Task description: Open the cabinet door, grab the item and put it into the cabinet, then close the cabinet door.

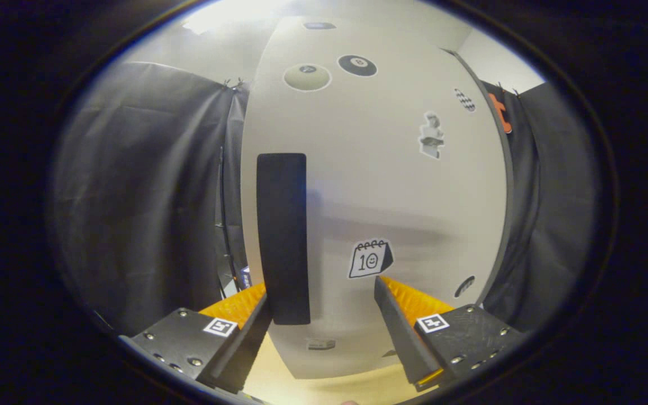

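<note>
Tool (324,304) spread wide; left finger beside black handle (283,236). Cabinet door (391,185) shut, close ahead; stickered.

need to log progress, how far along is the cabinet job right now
Done: nothing that can be confirmed; the cabinet door looks shut, and whether the item is already inside can't be told. In hand: the gripper is open, its fingers spread close to the door, the left one right beside the dark vertical handle, gripping nothing. Left: depends on which stage this is.
</note>
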Available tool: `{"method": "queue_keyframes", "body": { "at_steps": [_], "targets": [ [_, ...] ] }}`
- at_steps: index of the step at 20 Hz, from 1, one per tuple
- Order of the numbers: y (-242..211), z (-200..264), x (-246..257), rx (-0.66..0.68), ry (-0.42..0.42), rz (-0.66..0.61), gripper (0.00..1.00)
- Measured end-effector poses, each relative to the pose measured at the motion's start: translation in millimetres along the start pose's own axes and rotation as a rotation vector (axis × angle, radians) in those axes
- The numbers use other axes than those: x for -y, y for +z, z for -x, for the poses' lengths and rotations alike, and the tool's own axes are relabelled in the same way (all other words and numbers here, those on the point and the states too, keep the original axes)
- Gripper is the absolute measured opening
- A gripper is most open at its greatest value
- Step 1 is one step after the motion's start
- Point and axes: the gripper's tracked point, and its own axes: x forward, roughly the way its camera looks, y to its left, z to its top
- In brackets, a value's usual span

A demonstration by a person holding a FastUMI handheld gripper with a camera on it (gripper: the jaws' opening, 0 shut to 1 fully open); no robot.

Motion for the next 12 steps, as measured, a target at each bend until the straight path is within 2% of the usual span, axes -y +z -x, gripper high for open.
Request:
{"method": "queue_keyframes", "body": {
  "at_steps": [5,12],
  "targets": [
    [3.0,-36.7,-10.5,0.009,-0.072,0.048,1.00],
    [2.9,-73.9,-4.3,0.055,-0.216,0.013,1.00]
  ]
}}
